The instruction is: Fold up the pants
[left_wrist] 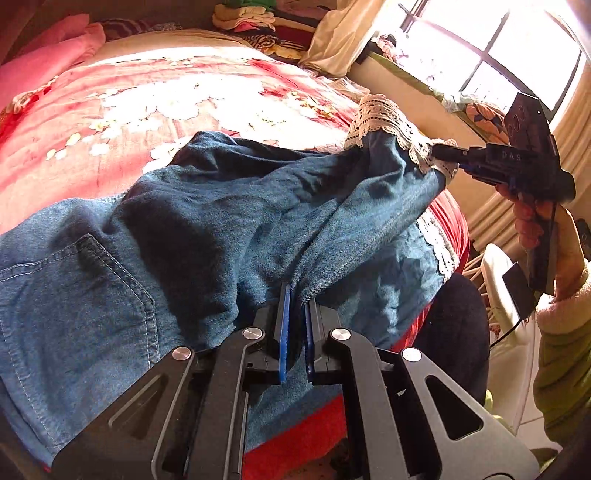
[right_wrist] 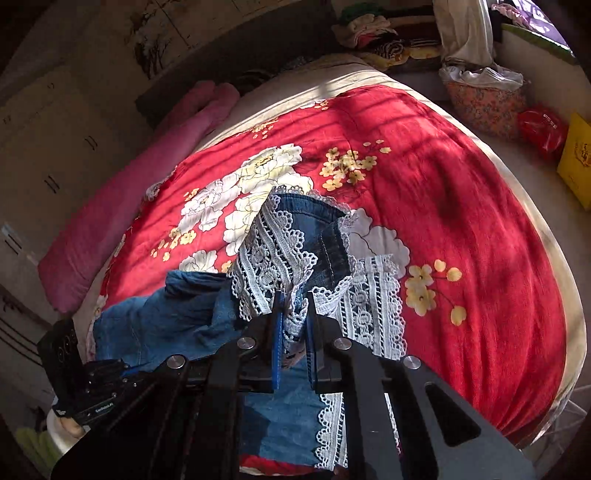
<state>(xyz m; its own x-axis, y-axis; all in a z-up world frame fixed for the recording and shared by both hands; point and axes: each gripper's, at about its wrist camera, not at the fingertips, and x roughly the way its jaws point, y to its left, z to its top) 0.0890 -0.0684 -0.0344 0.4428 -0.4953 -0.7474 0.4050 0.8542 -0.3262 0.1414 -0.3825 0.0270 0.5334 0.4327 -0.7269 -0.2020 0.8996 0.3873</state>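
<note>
Blue denim pants [left_wrist: 207,221] with white lace cuffs [left_wrist: 384,118] lie on a red floral bedspread [left_wrist: 147,110]. My left gripper [left_wrist: 297,295] is shut on a fold of the upper pant leg near the bed's front edge. My right gripper [left_wrist: 441,151] is shut on the lace cuff and holds that leg end lifted above the bed. In the right wrist view my right gripper [right_wrist: 293,299] pinches the lace cuff [right_wrist: 266,251]; the other leg's lace cuff [right_wrist: 373,299] lies flat beneath. The left gripper's body [right_wrist: 85,380] shows at lower left.
A pink rolled blanket [right_wrist: 147,192] lies along the bed's far side. Piled clothes [right_wrist: 373,33] and a floral basket [right_wrist: 484,103] sit by the head and window side. A red bag [right_wrist: 543,129] and yellow box [right_wrist: 576,162] lie beside the bed. A wardrobe [right_wrist: 44,147] stands behind.
</note>
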